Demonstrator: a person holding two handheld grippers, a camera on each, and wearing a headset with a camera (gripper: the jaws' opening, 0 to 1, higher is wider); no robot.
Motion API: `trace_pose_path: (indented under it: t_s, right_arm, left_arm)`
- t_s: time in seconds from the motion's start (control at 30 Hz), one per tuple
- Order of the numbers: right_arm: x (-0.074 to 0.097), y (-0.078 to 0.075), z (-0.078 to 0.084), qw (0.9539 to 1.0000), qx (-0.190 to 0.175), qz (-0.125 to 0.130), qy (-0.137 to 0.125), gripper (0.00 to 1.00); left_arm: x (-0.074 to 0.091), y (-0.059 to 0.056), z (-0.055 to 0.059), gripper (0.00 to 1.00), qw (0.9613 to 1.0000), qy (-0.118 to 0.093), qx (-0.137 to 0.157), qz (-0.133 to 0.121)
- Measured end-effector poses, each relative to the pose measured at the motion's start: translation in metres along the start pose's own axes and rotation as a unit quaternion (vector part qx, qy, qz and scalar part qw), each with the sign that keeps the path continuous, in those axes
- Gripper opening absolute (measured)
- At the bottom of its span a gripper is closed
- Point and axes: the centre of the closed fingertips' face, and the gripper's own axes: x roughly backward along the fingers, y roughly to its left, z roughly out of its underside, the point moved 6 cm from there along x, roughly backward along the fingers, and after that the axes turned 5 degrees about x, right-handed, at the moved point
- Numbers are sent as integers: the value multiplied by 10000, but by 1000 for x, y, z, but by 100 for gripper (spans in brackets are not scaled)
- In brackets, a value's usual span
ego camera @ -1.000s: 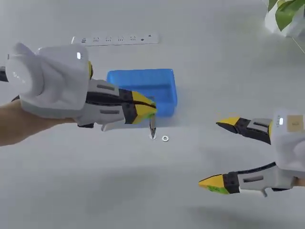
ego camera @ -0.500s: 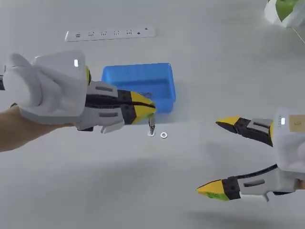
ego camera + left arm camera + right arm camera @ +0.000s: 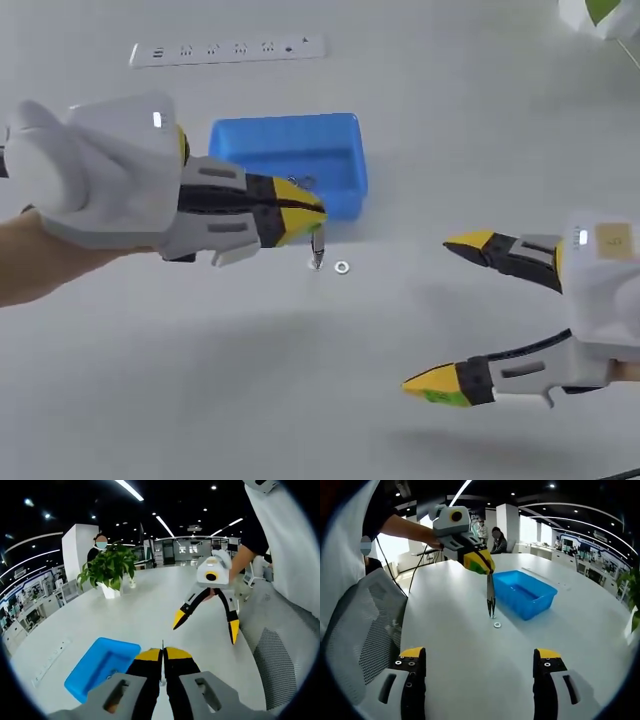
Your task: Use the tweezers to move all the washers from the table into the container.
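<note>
At frame centre, the washer lay on the tabletop, just right of the tweezers clamped in the jaws of the left gripper. The right gripper jaws stood spread, empty. Washer likely light, thin, slippery: pinch across the rim.

Thin metal tweezers are hanging straight down, tips lowest, with the top end pinched in the left gripper jaws. The tips are sitting just left of one small silver washer, which is lying flat on the counter. A blue rectangular container is sitting open-topped right behind both, close but not touching.
</note>
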Motion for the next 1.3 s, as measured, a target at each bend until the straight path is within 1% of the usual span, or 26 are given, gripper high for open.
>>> trace_pose_path:
  t_s: [0.13, 0.2, 0.27, 0.37, 0.5, 0.6, 0.67, 0.73, 0.83, 0.87, 0.9, 0.97, 1.0, 1.03, 1.13, 1.23, 1.3]
  right_arm:
    - [0, 1, 1, 10000, -33, -18, 16, 89]
    - [0, 1, 2, 10000, -45, -20, 22, 89]
    - [0, 1, 2, 10000, -69, -20, 30, 88]
    - [-1, 0, 1, 10000, -68, -37, 37, 88]
    - [-6, -1, -4, 9999, -79, -70, -38, 88]
    - [-12, -5, -10, 9999, 8, -142, -57, 87]
    - [-16, -8, -16, 9997, 41, -197, -162, 83]
    - [-22, -11, -26, 9993, 85, -250, -253, 82]
    - [-32, -12, -41, 9982, 275, -409, -355, 77]
    - [-35, -12, -45, 9975, 328, -471, -405, 73]
    - [-39, -11, -49, 9964, 422, -590, -445, 69]
    - [-45, -11, -53, 9955, 547, -621, -458, 55]
    - [-48, -12, -55, 9950, 600, -651, -453, 51]
    - [-53, -11, -55, 9940, 677, -772, -372, 50]
    - [-65, -13, -56, 9914, 927, -901, -203, 50]
    - [-76, -14, -57, 9900, 986, -1001, -101, 49]
    - [-83, -14, -57, 9883, 1021, -1131, -20, 44]
  left_arm:
    - [-1, 0, 3, 5, 10000, 15, 32, -21]
    - [0, 0, 2, 5, 10000, -32, 43, -41]
    - [0, -1, 2, 5, 10000, -32, 85, -13]
    - [3, -3, 3, 5, 10000, 17, 50, 1]
    - [5, -3, 4, 5, 10000, 22, 97, -6]
    - [5, -3, 5, 5, 9999, 29, 165, -3]
    - [5, -3, 5, 5, 9999, 21, 166, -8]
    - [4, -3, 5, 5, 9997, 4, 232, -7]
    - [4, -5, 4, 5, 9998, -3, 192, 36]
    - [3, -5, 4, 5, 9998, -2, 170, 47]
    - [4, -5, 4, 5, 9998, 0, 172, 36]
    - [4, -4, 5, 5, 9998, -8, 184, 41]
    - [4, -4, 5, 5, 9998, -13, 202, 42]
    - [5, -4, 5, 5, 9998, -17, 212, 44]
    - [5, -3, 6, 5, 9997, -18, 233, 48]
    - [5, -4, 6, 5, 9997, -19, 217, 71]
    - [5, -4, 6, 5, 9998, -15, 202, 91]
